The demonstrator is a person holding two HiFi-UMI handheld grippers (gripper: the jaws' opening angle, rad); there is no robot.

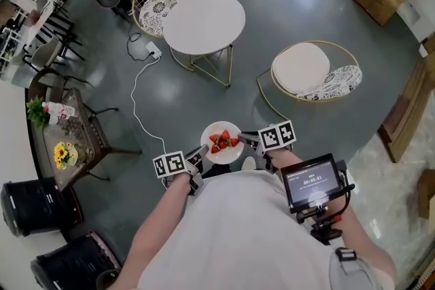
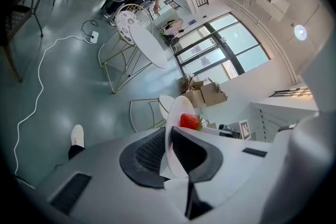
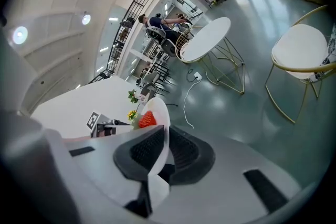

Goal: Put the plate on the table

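Left gripper [image 1: 201,152] is clamped on the left rim of the plate [image 1: 225,158], and right gripper [image 1: 246,140] is clamped on the opposite rim. Strawberries [image 1: 223,140] are carried on the plate, which is held in the air over the grey floor [image 1: 306,3], close to the person's chest and well apart from the round white table [image 1: 204,22].

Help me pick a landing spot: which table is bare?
The round white table ahead; the dark table at left carries flowers and a bottle.
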